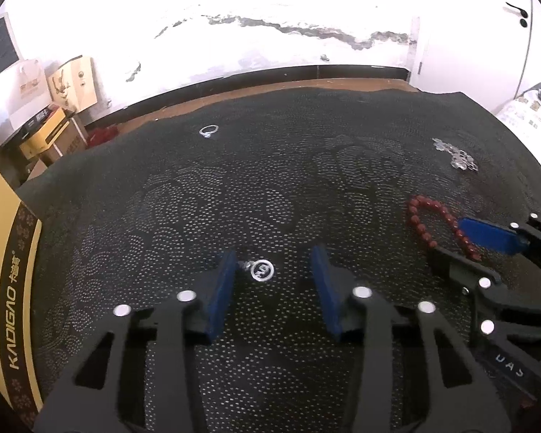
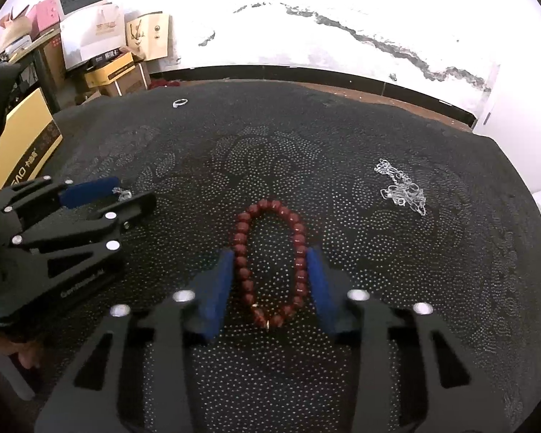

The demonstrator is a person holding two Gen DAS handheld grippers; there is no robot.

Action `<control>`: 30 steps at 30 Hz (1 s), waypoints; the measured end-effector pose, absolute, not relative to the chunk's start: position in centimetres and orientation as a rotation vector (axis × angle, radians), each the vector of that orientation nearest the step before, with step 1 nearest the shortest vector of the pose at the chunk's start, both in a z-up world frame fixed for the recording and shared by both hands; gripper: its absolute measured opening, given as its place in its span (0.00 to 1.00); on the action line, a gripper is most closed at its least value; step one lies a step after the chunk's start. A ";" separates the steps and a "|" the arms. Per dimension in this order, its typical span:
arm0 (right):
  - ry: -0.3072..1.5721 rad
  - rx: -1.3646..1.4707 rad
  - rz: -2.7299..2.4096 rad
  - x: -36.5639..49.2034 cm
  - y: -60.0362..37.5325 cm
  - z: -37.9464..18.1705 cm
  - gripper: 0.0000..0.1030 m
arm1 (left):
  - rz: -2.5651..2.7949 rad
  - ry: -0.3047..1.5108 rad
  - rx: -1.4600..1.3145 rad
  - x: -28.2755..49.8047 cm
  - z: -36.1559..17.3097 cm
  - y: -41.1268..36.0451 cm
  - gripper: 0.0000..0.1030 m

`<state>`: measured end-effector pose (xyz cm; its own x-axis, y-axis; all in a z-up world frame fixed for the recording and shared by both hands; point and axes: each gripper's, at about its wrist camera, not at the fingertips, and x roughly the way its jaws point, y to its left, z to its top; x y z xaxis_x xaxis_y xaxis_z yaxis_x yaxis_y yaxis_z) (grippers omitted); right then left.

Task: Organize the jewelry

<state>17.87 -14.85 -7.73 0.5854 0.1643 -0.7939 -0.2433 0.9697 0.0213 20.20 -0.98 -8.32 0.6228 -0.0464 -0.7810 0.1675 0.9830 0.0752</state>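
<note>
Now left tool straddles silver ring; right tool straddles red bead bracelet.

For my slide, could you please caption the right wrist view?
Open right gripper straddles red beaded bracelet on black mat.

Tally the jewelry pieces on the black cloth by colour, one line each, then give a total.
Silver: 2, the far ring and the ring between the left gripper fingers.
Red: 1, the bead bracelet between the right gripper fingers.
Clear: 1, the crystal chain.
Total: 4.
</note>
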 end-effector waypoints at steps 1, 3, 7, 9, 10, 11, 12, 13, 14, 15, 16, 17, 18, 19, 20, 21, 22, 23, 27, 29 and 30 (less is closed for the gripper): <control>0.913 -0.094 0.232 17.8 -14.9 -7.7 0.34 | -0.126 0.889 0.151 20.2 -8.3 -1.1 0.34; 0.912 -0.079 0.230 17.9 -15.2 -7.7 0.21 | -0.130 0.885 0.167 20.1 -8.3 -1.5 0.29; 0.911 -0.078 0.233 18.0 -15.3 -7.7 0.17 | -0.136 0.882 0.178 19.9 -8.4 -1.9 0.21; 0.910 -0.080 0.234 18.0 -15.3 -7.7 0.16 | -0.131 0.877 0.185 19.9 -8.4 -2.1 0.14; 0.911 -0.079 0.234 18.0 -15.3 -7.7 0.16 | -0.122 0.877 0.186 19.9 -8.4 -2.0 0.12; 0.910 -0.077 0.234 18.0 -15.2 -7.8 0.16 | -0.122 0.877 0.185 19.9 -8.4 -2.0 0.12; 0.910 -0.075 0.234 18.0 -15.3 -7.8 0.16 | -0.121 0.876 0.186 19.9 -8.4 -2.1 0.12; 0.909 -0.076 0.233 18.0 -15.2 -7.8 0.16 | -0.119 0.876 0.190 19.9 -8.4 -2.1 0.12; 0.909 -0.078 0.233 18.0 -15.2 -7.8 0.16 | -0.118 0.875 0.192 19.9 -8.4 -2.2 0.12; 0.910 -0.075 0.233 18.0 -15.2 -7.8 0.16 | -0.117 0.875 0.192 19.9 -8.4 -2.3 0.12; 0.910 -0.075 0.233 18.0 -15.2 -7.9 0.16 | -0.116 0.874 0.194 19.9 -8.4 -2.3 0.12; 0.910 -0.076 0.232 18.0 -15.2 -7.9 0.15 | -0.113 0.874 0.198 19.9 -8.4 -2.4 0.12; 0.909 -0.076 0.232 17.9 -15.2 -7.9 0.16 | -0.112 0.874 0.198 19.9 -8.4 -2.4 0.12; 0.909 -0.076 0.232 18.0 -15.2 -7.8 0.15 | -0.111 0.874 0.196 19.9 -8.4 -2.4 0.12; 0.910 -0.074 0.233 18.0 -15.2 -7.9 0.15 | -0.110 0.874 0.195 19.8 -8.4 -2.5 0.12; 0.909 -0.076 0.232 17.9 -15.3 -7.9 0.15 | -0.109 0.874 0.194 19.8 -8.4 -2.5 0.12; 0.909 -0.074 0.233 17.9 -15.3 -7.8 0.15 | -0.108 0.874 0.193 19.9 -8.4 -2.6 0.12; 0.908 -0.070 0.233 17.9 -15.4 -7.8 0.15 | -0.108 0.874 0.194 19.9 -8.3 -2.7 0.12; 0.902 -0.071 0.232 17.8 -15.3 -7.7 0.15 | -0.104 0.875 0.195 19.8 -8.3 -2.6 0.12; 0.897 -0.072 0.232 17.7 -15.3 -7.6 0.15 | -0.103 0.878 0.197 19.8 -8.2 -2.5 0.12; 0.894 -0.069 0.233 17.7 -15.3 -7.4 0.15 | -0.102 0.878 0.199 19.6 -8.2 -2.5 0.12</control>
<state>17.66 -15.28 -7.41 0.6030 0.1723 -0.7789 -0.2295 0.9726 0.0376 19.65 -2.45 -8.15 0.6352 -0.0076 -0.7723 0.1703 0.9767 0.1305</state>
